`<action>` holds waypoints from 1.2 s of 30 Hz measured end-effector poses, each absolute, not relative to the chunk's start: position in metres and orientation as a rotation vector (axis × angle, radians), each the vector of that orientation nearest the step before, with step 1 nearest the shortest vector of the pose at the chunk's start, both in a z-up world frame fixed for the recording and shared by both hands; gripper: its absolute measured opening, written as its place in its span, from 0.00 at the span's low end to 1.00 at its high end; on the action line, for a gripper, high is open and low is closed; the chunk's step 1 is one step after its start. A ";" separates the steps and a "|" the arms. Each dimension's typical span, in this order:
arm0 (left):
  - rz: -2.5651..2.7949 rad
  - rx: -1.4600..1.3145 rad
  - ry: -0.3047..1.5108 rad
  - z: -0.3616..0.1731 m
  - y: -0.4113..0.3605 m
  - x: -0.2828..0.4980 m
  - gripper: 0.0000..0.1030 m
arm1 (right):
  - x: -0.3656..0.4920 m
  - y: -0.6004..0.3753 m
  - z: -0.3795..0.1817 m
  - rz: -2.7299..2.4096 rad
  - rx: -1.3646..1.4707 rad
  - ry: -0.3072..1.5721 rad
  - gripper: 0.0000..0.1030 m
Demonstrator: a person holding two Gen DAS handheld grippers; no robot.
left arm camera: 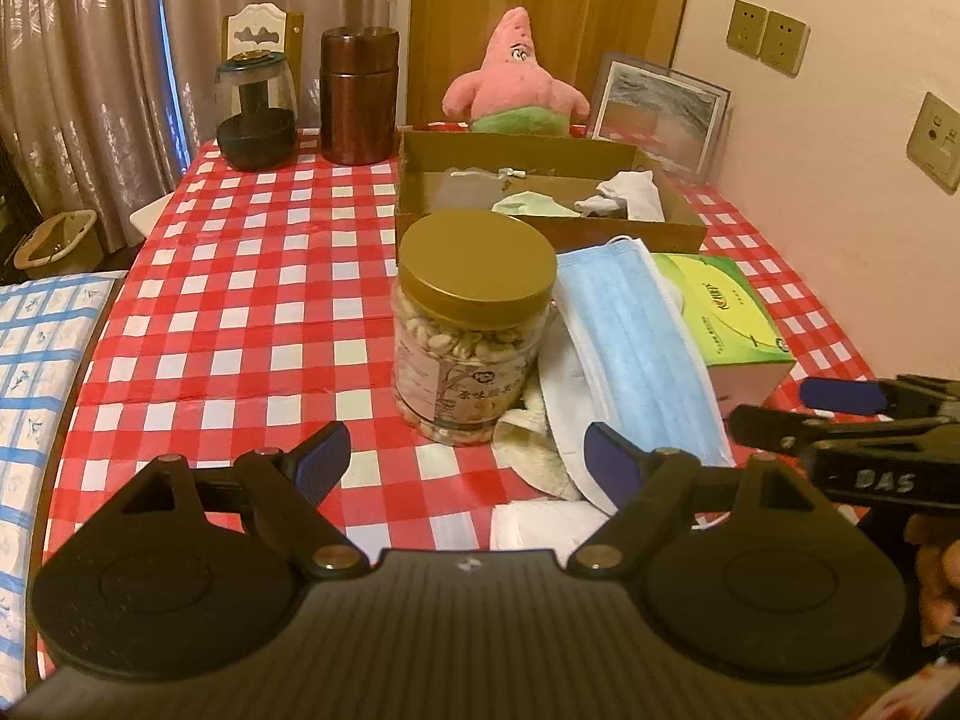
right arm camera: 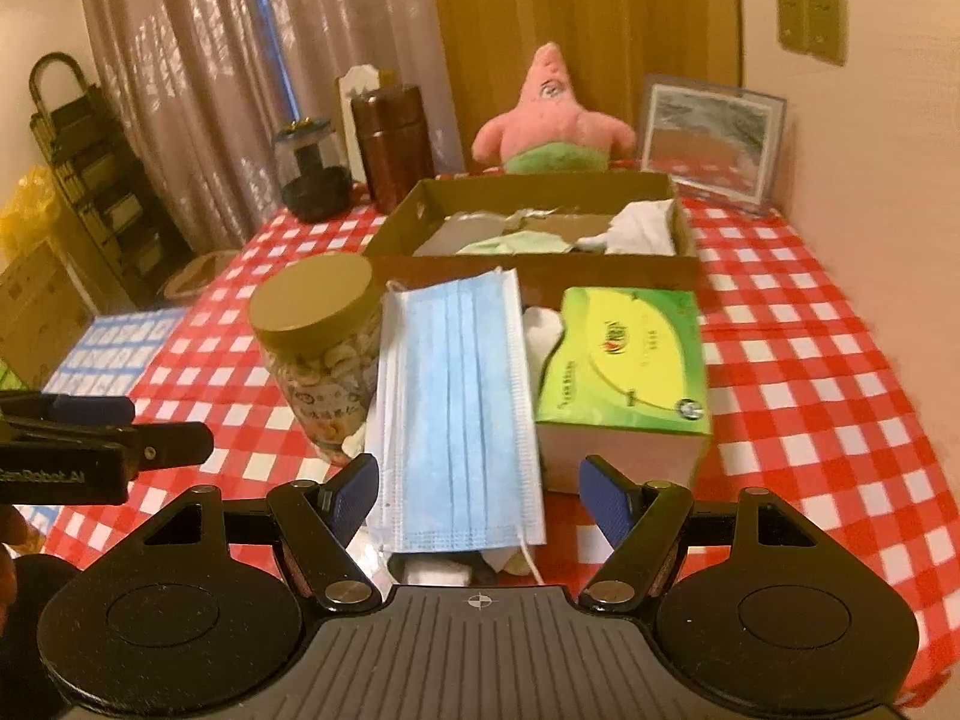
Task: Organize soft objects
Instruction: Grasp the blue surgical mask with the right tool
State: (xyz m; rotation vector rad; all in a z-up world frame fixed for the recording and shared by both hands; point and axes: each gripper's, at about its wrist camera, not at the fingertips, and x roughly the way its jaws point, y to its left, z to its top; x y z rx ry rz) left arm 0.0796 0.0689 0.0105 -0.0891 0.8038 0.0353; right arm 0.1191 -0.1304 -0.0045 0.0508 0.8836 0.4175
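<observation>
A blue face mask lies on a heap of white cloths on the checked table, between a nut jar and a green tissue box. My right gripper hangs open above the mask's near end, its fingers either side of it. My left gripper is open in front of the jar and the cloth heap, with nothing between its fingers. Behind lies a cardboard box holding white and pale green cloths. A pink starfish plush sits behind the box.
A dark glass jar and a brown canister stand at the table's back left. A framed picture leans on the wall at the back right. A blue checked cushion lies beside the table's left edge.
</observation>
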 end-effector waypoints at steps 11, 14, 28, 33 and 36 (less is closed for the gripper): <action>0.031 -0.111 0.808 0.002 0.083 0.099 0.81 | 0.143 -0.090 -0.048 0.414 -0.030 0.912 0.85; 0.024 -0.117 0.808 0.001 0.084 0.104 0.81 | 0.149 -0.083 -0.057 0.407 -0.048 0.917 0.85; 0.009 -0.126 0.821 -0.006 0.079 0.110 0.81 | 0.147 -0.085 -0.059 0.405 -0.079 0.894 0.60; 0.011 -0.117 0.817 -0.003 0.077 0.108 0.81 | 0.143 -0.089 -0.052 0.402 -0.070 0.879 0.39; 0.013 -0.114 0.814 -0.001 0.076 0.106 0.81 | 0.141 -0.092 -0.045 0.402 -0.070 0.865 0.20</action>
